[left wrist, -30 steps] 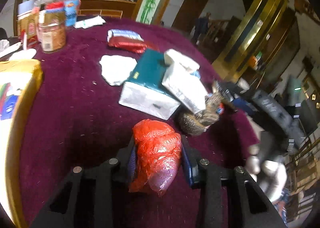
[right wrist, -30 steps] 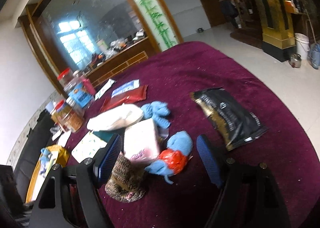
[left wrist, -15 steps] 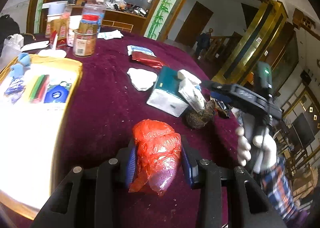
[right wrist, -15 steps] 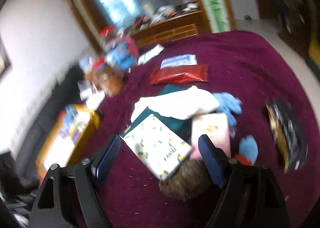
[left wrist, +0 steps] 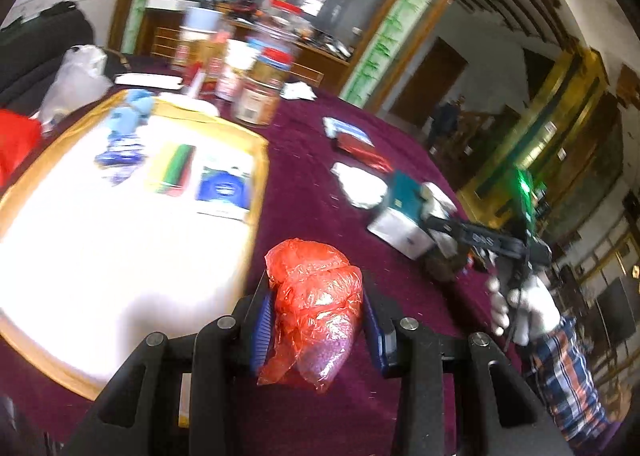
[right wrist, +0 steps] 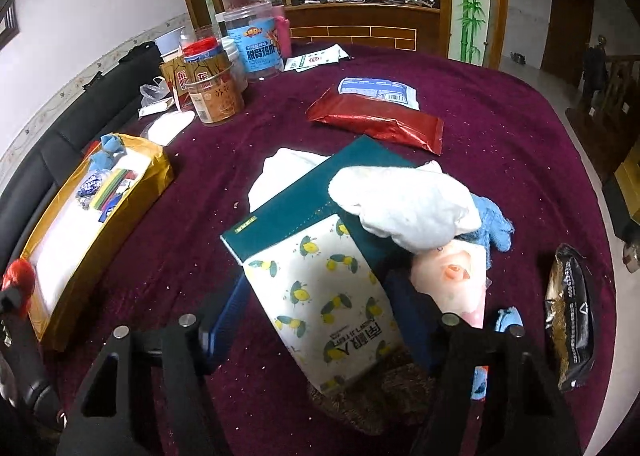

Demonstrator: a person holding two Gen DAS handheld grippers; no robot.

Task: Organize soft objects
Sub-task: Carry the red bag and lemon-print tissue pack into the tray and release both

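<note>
Now, red bag [left wrist: 316, 304] pinched within left gripper [left wrist: 315, 322], beside tray [left wrist: 256, 192]

A crumpled red plastic bag [left wrist: 316, 304] sits low in the centre of the left wrist view, pinched upright between two blue pads, its loose clear-pinkish end hanging down. In the right wrist view a white tissue pack with lemon prints [right wrist: 324, 300] lies tilted at lower centre, leaning on a teal tissue pack [right wrist: 304, 200]. A white cloth [right wrist: 404, 208] drapes over that pack, right of centre, with a blue cloth [right wrist: 494, 224] just beside it.
</note>
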